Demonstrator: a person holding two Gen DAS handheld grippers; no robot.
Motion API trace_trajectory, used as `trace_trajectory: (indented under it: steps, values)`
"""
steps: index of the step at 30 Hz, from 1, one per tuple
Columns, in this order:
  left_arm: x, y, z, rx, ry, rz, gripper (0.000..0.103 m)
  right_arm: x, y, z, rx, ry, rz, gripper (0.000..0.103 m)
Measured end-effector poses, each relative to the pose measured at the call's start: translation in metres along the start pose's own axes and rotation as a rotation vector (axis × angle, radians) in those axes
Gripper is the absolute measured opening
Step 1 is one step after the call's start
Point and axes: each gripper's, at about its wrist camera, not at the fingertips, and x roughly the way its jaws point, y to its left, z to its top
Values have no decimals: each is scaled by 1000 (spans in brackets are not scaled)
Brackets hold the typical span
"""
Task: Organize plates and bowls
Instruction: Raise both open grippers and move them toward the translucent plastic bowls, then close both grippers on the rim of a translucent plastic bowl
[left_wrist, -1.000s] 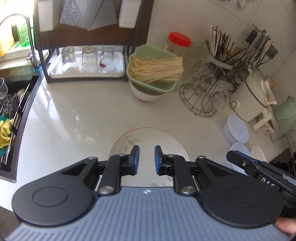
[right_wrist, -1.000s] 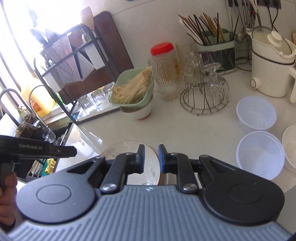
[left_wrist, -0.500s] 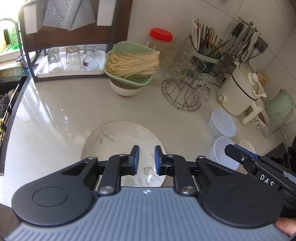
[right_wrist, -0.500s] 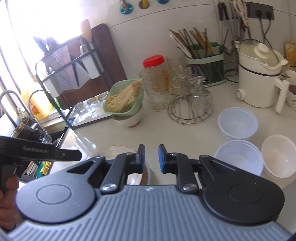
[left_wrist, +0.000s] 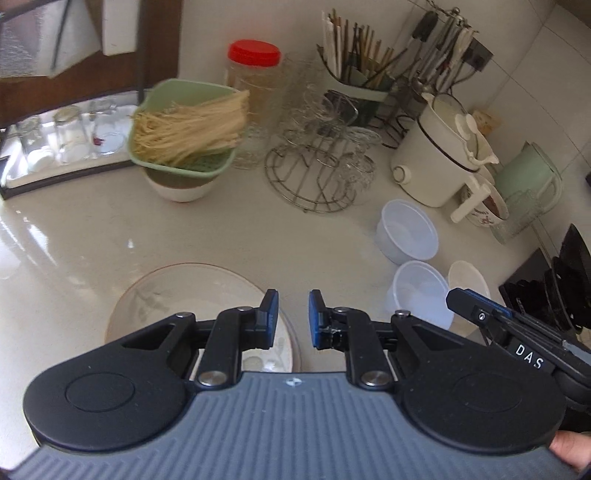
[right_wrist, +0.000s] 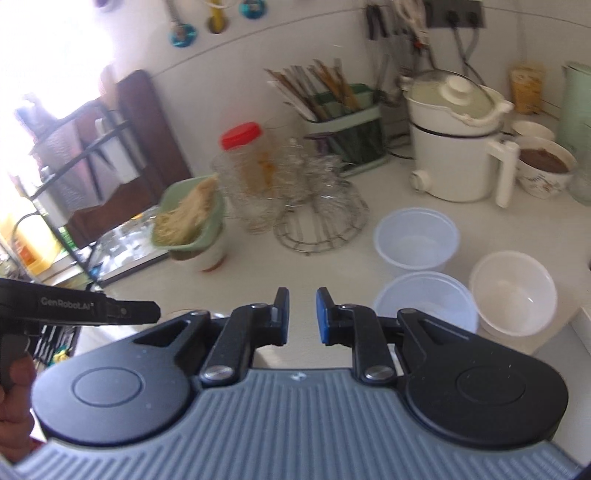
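Note:
A glass plate with a leaf pattern (left_wrist: 192, 295) lies on the white counter, just below and left of my left gripper (left_wrist: 293, 319), which is open and empty above the plate's right edge. Two clear plastic bowls (left_wrist: 408, 230) (left_wrist: 421, 291) and a white bowl (left_wrist: 467, 280) stand to the right. In the right wrist view the same bowls show: far clear bowl (right_wrist: 415, 240), near clear bowl (right_wrist: 424, 299), white bowl (right_wrist: 513, 291). My right gripper (right_wrist: 302, 317) is open and empty, left of the near clear bowl.
A green strainer of noodles on a white bowl (left_wrist: 184, 133), a red-lidded jar (left_wrist: 253, 77), a wire rack with glasses (left_wrist: 317, 166), a chopstick holder (left_wrist: 354, 81), a white cooker (left_wrist: 439, 162), a green kettle (left_wrist: 528, 177) and a glass tray (left_wrist: 62, 144) line the back.
Both grippers have swung to the right. The plate has slid left in the left view and is nearly out of the right view. The bowls have moved nearer the centre. Both grippers stay open.

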Motion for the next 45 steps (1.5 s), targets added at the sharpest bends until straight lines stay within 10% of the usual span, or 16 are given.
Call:
trace_trajectory:
  steps: [14,22,45]
  values:
    - [77,-59,1,94,78,-93,33,-2,-67,-14,66,40,-142,20]
    - [120,-93,-4,100,131,-83,52,12,-106,-22,90,106,-148,55]
    - [196,-117,14,-6,285,-87,46,67,-156,-36,318,219,-90,36]
